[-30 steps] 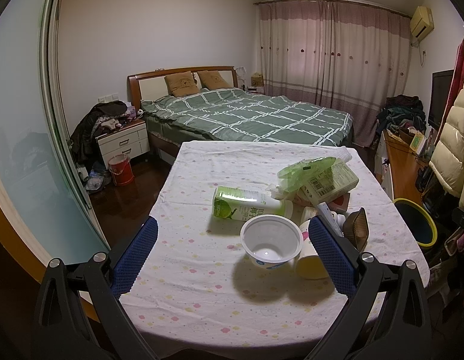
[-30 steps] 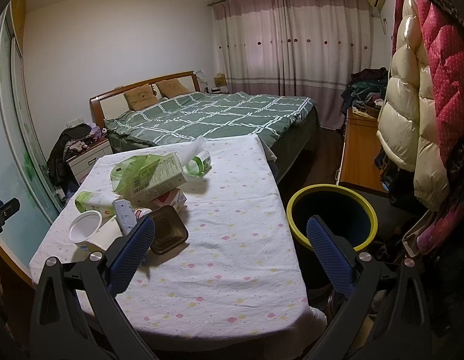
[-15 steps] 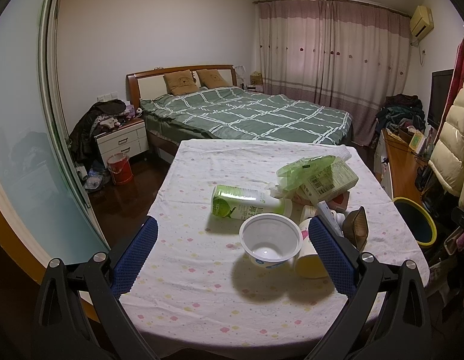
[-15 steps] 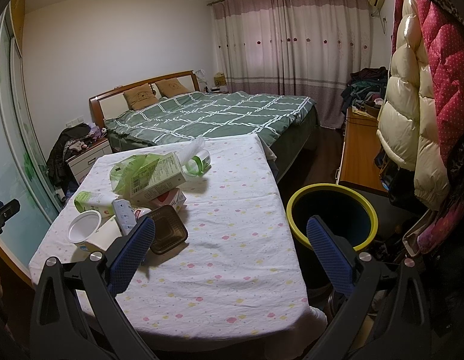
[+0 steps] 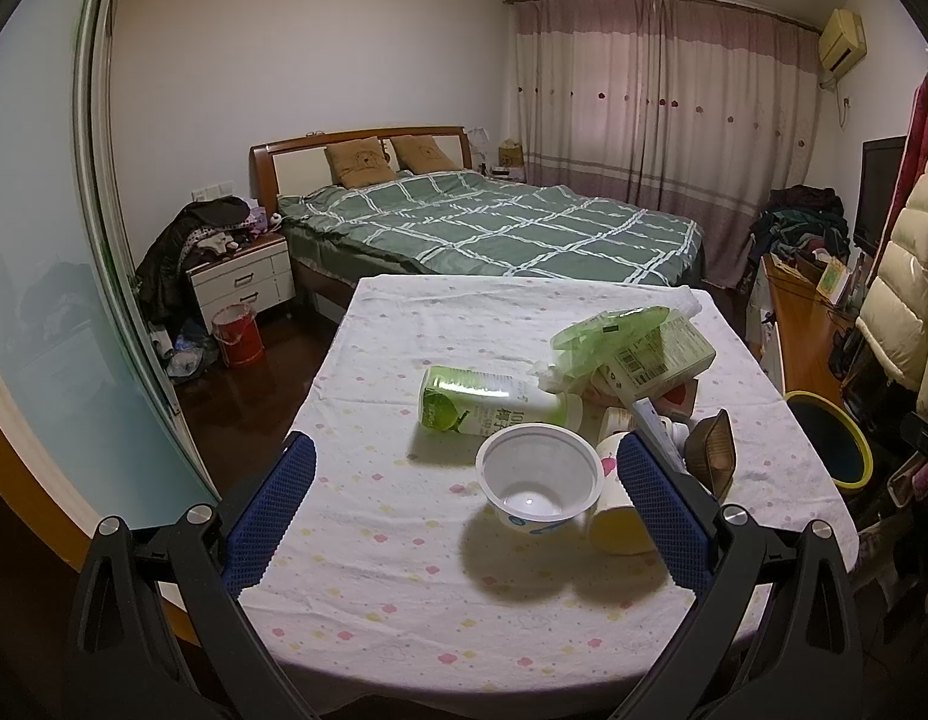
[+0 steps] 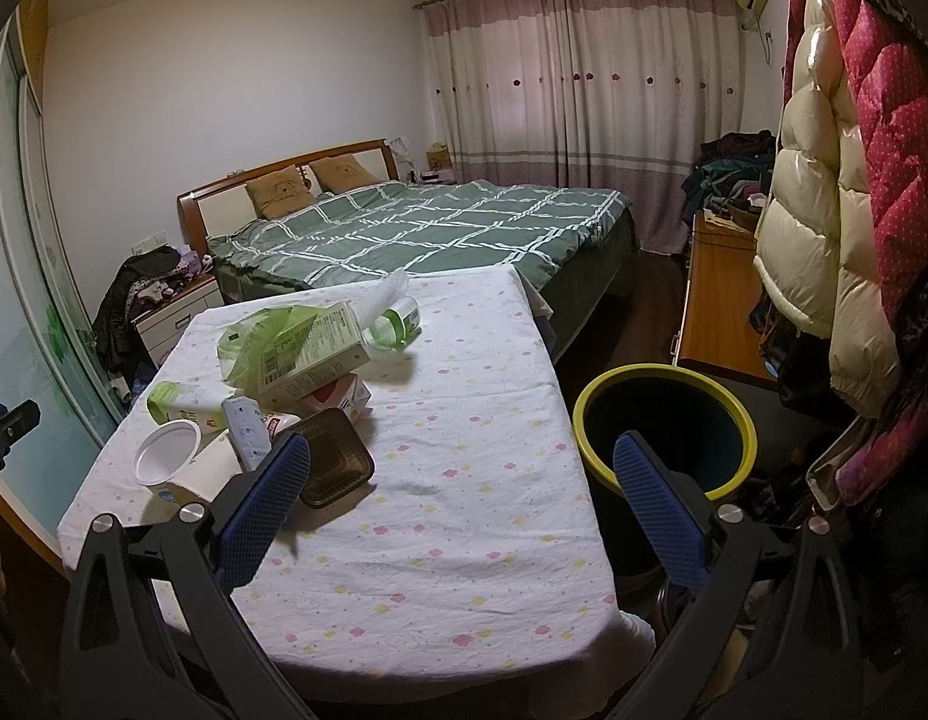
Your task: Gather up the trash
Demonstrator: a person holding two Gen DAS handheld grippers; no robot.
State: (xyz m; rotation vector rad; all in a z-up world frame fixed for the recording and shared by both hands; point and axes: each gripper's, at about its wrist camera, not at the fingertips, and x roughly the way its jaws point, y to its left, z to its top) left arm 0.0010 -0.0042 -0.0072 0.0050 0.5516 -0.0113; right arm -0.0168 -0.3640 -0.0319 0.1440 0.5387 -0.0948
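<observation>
Trash is piled on a table under a spotted white cloth (image 5: 374, 570) (image 6: 464, 540). A white plastic cup (image 5: 539, 486) (image 6: 164, 459) lies nearest, beside a paper cup (image 5: 620, 516). Behind them are a green-and-white carton (image 5: 488, 402) (image 6: 170, 402), a green bag over a box (image 5: 644, 348) (image 6: 302, 354) and a brown tray (image 5: 713, 450) (image 6: 335, 468). A yellow-rimmed bin (image 6: 662, 432) (image 5: 830, 444) stands on the floor right of the table. My left gripper (image 5: 464, 516) hangs open just short of the white cup. My right gripper (image 6: 458, 516) is open over the table's near right part.
A bed with a green checked cover (image 5: 482, 228) (image 6: 434, 222) stands behind the table. Coats (image 6: 842, 180) hang at the right above a wooden desk (image 6: 716, 324). A nightstand (image 5: 242, 282) and a red bucket (image 5: 239, 336) are at the left by a glass sliding door (image 5: 56, 312).
The left wrist view has shifted very slightly. Both grippers stay open and the trash has not moved.
</observation>
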